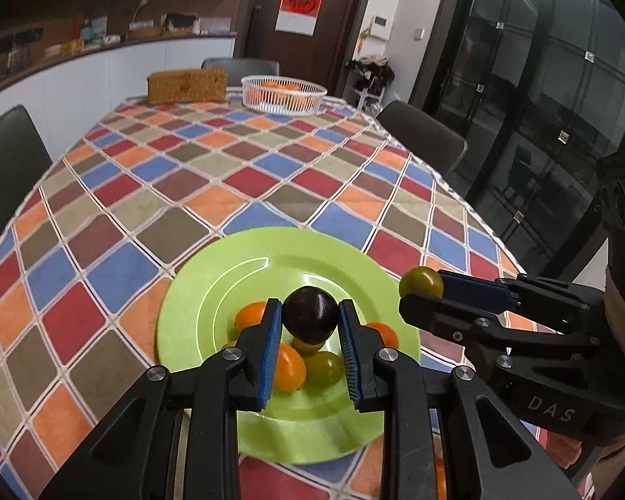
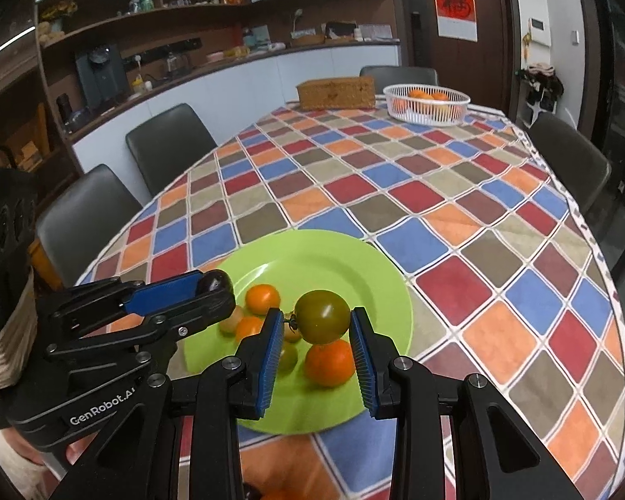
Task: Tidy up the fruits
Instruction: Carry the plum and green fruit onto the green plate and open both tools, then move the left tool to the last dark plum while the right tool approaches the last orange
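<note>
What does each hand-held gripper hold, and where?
Left hand-held gripper: dark tomato, pinched across its sides. Right hand-held gripper: green tomato, likewise.

A checkered tablecloth (image 1: 212, 175) is spread over the table. Dark chairs (image 2: 168, 141) are placed around it. A woven box (image 1: 186, 85) is seen at the far end, and a red poster (image 2: 454, 2) is hung on the door.

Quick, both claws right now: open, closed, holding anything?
Left claw: closed on the dark tomato.
Right claw: closed on the green tomato.
</note>
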Motion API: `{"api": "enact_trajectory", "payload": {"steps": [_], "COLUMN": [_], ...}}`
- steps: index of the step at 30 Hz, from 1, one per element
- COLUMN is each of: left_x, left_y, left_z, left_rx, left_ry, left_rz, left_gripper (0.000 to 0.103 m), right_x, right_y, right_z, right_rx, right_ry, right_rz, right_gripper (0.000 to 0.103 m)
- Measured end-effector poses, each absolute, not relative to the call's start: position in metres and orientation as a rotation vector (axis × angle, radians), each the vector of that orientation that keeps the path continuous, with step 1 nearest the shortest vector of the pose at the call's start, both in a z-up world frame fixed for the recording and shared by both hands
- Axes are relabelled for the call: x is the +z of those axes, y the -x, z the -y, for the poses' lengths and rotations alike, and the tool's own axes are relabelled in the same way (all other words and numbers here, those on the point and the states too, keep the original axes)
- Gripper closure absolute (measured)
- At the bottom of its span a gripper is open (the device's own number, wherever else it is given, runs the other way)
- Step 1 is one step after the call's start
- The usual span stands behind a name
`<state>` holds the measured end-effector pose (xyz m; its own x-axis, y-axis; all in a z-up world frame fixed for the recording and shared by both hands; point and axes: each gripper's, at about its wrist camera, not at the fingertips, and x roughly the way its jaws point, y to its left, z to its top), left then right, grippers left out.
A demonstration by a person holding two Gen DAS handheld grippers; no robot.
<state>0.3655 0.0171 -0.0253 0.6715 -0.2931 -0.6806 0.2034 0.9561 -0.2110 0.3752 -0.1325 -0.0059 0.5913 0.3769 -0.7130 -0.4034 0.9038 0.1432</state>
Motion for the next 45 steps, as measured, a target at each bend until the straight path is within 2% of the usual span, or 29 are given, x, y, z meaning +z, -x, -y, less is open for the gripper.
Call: {"api": "enact_trajectory", "payload": {"steps": [11, 21, 35, 43, 45], "left_x": [-0.045, -0.042, -0.002, 0.020, 0.022], "left_y": [-0.395, -0.387, -0.317, -0.266, -0.255], "left_z": [-0.017, -0.015, -0.010, -0.002, -0.001], "left_rx": [-0.263, -0.248, -0.224, -0.222, -0.223], "left_ry": [0.100, 0.059, -0.019, -0.060, -0.065], "left_rz": [-0.856, -0.836, -0.721, -0.637, -0.626], "left_gripper": [0.076, 0.072, 0.070, 0.062, 0.058], "right_x": [-0.034, -0.033, 0.002, 0.026, 0.030], "right_y": [-0.403, -0.399, -0.342, -0.294, -0.283], "right_z": [0.130, 0.135, 0.140, 0.149, 0.152], "right_rx": [0.439, 0.429, 0.464, 0.484, 0.486], "right_ry": [0.009, 0.006, 0.054, 0.060, 0.054], "right_rz": [-0.905, -0.903, -0.788, -0.707, -0.693], "right_gripper": [0.069, 0.066, 0.066, 0.066, 0.061]}}
